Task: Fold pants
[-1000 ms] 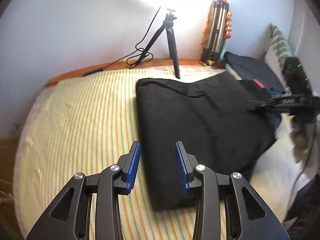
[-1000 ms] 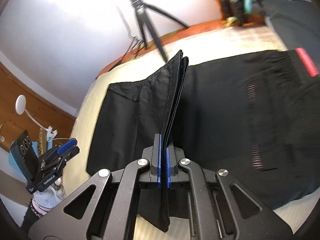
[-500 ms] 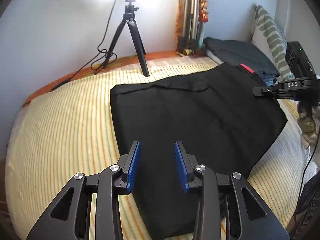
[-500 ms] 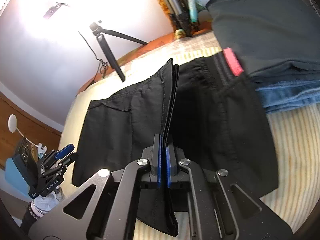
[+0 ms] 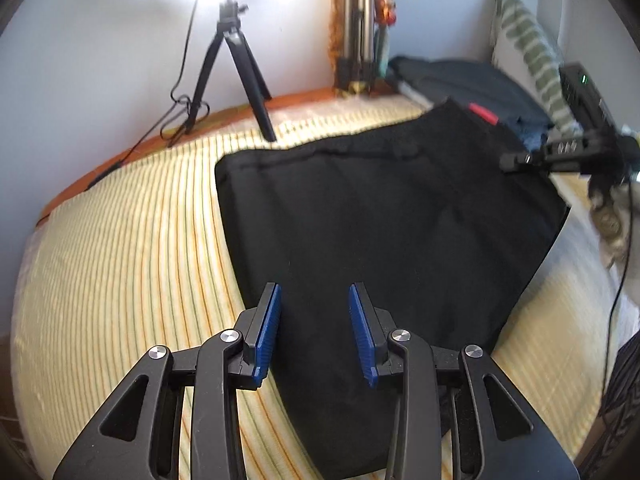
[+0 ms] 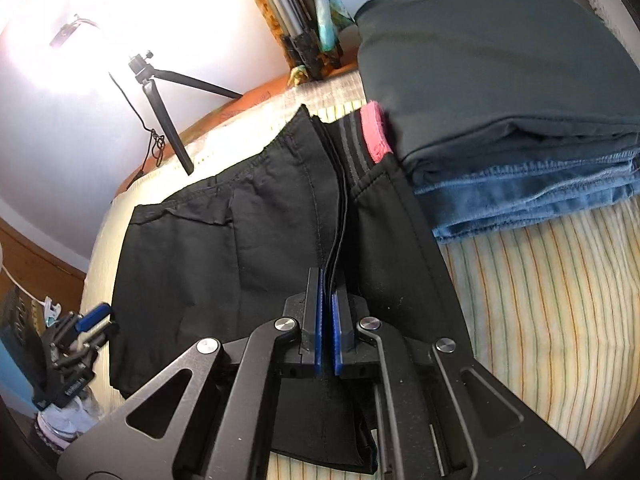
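Black pants (image 5: 380, 216) lie folded on the striped bed, with a red waistband tag (image 5: 482, 114) at the far right corner. My left gripper (image 5: 314, 326) is open and empty, just above the pants' near left edge. My right gripper (image 6: 328, 300) is shut on a layered edge of the black pants (image 6: 192, 248) and lifts it into a ridge; it also shows in the left wrist view (image 5: 560, 152) at the pants' right side. The red tag (image 6: 374, 132) touches the clothes stack.
A stack of folded dark and denim clothes (image 6: 500, 104) lies on the bed at the right. A small tripod with a bright lamp (image 5: 236, 64) stands at the back edge. Folded tripods (image 5: 356, 28) lean in the corner. A striped pillow (image 5: 528, 52) stands far right.
My right gripper has carried the held pants edge to the right, toward the clothes stack. The pants have shifted right on the bed. My left gripper stays open and has moved over the pants' near edge.
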Demonstrator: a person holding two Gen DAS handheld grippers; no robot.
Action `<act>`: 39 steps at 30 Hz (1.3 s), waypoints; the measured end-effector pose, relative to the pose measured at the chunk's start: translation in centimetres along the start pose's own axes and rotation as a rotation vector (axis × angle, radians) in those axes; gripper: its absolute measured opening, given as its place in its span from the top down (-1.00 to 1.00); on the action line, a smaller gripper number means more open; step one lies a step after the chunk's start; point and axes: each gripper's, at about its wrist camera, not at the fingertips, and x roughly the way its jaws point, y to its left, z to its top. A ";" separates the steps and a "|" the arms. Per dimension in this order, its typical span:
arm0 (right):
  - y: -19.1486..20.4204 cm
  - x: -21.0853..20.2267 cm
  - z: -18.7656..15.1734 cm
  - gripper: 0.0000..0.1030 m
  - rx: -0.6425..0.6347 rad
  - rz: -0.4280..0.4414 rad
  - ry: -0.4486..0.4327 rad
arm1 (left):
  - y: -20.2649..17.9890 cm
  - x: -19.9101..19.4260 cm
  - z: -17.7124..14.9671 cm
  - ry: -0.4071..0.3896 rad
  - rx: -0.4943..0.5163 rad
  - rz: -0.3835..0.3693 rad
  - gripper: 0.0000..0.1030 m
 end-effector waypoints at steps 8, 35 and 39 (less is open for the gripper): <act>1.1 0.5 -0.2 0.90 -0.060 -0.095 0.008 | 0.6 0.8 -1.3 0.022 0.015 -0.017 0.34; 25.9 15.2 2.9 0.64 -0.609 0.152 0.232 | 0.2 -2.9 -5.3 0.049 0.019 -0.193 0.35; 26.0 17.9 3.2 0.65 -0.581 0.125 0.258 | 0.0 -3.0 -5.7 0.065 0.033 -0.213 0.35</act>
